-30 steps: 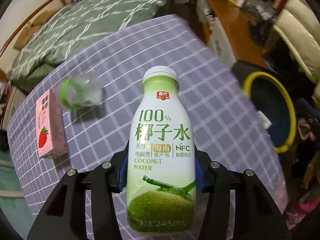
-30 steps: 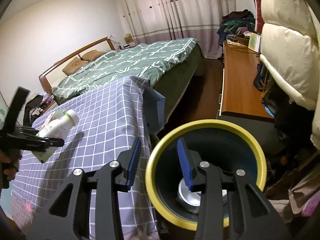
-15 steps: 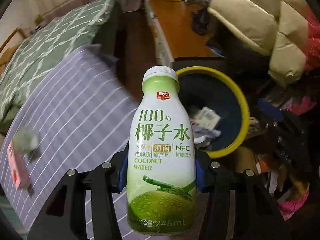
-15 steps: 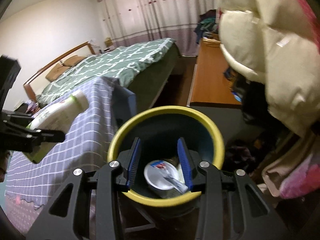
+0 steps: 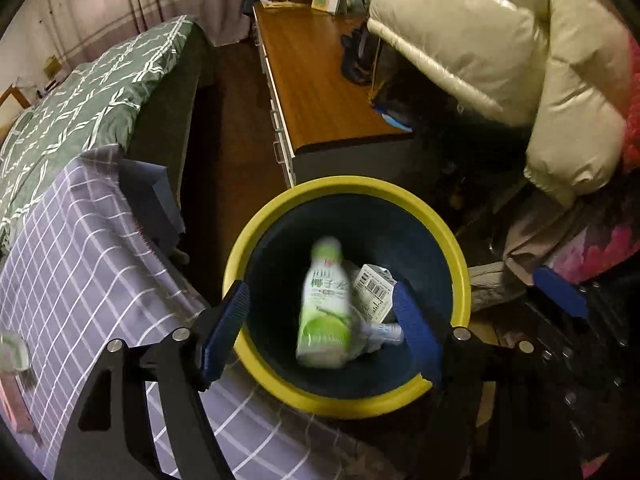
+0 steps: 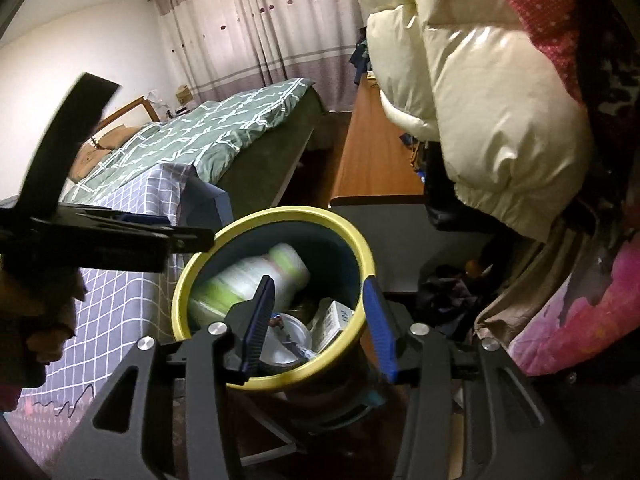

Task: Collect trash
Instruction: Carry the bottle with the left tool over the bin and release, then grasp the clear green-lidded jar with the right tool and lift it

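Observation:
The green-and-white coconut water bottle (image 5: 324,304) is blurred in mid-fall inside the yellow-rimmed dark blue bin (image 5: 348,400), free of both gripper pads. My left gripper (image 5: 320,296) hangs over the bin and its jaws are opening, well apart from the bottle. In the right wrist view the bottle (image 6: 256,276) lies tilted in the bin (image 6: 276,380) and the left gripper (image 6: 188,240) reaches in from the left. My right gripper (image 6: 318,286) hovers over the bin's near side; its jaws are opening with nothing gripped. A barcoded white carton (image 5: 374,292) and a round white lid (image 6: 292,340) lie in the bin.
The table with the purple checked cloth (image 5: 80,280) borders the bin on the left; a clear plastic cup (image 5: 12,354) and a pink carton (image 5: 12,404) lie at its far left. A green bed (image 5: 80,112), a wooden desk (image 5: 320,80) and a cream puffer jacket (image 5: 500,60) surround the bin.
The left gripper swung from over the table to above the bin, then opened and let go of the bottle, which dropped in. The right gripper moved closer over the bin and widened slightly.

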